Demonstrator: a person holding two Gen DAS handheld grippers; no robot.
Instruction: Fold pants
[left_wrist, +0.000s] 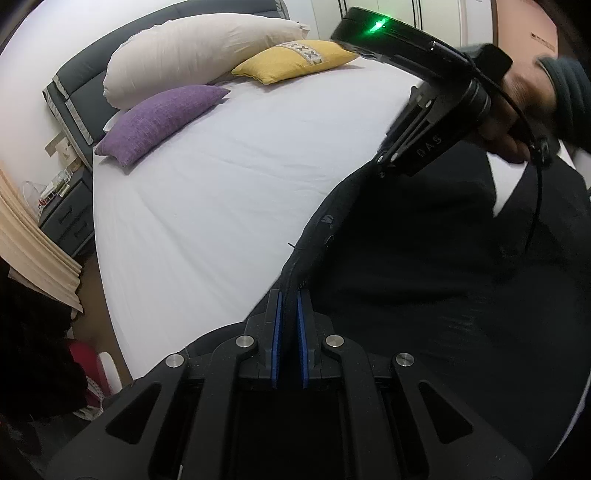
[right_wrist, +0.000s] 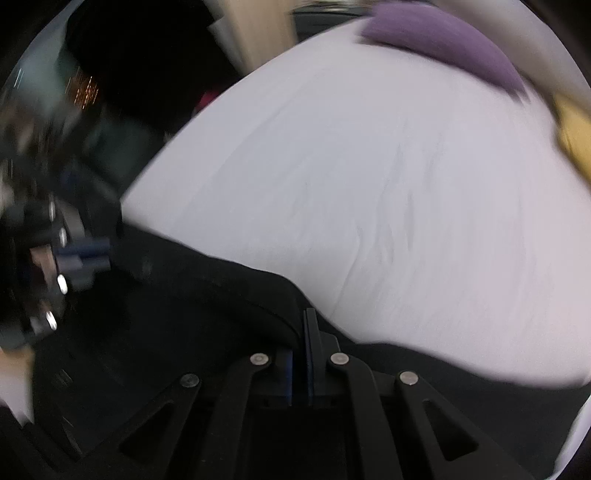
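**Pants pinched at both grippers on a white bed**

Left wrist view: one pair of black pants (left_wrist: 406, 258) lies on the white sheet (left_wrist: 221, 192), spreading ahead and to the right of the left gripper (left_wrist: 289, 295). Its two blue pads (left_wrist: 277, 332) are pressed close on a raised edge of the cloth. Further ahead and to the right, the right gripper (left_wrist: 384, 162) meets the same edge; a hand (left_wrist: 517, 107) with a dark sleeve holds it, and one green light glows on its body. Far ahead to the left lie three pillows: one white (left_wrist: 192, 48), one purple (left_wrist: 162, 118), one yellow (left_wrist: 295, 59). One grey nightstand (left_wrist: 70, 218) stands left of the bed.

Right wrist view, blurred: the right gripper (right_wrist: 300, 332) has its jaws nearly together on a fold of the pants (right_wrist: 166, 314), which runs from its tips leftward to the left gripper (right_wrist: 96, 258) at the frame's edge. Sheet (right_wrist: 369, 184) fills the space ahead. Two pillows show far ahead to the right, purple (right_wrist: 443, 40) and yellow (right_wrist: 576, 136).
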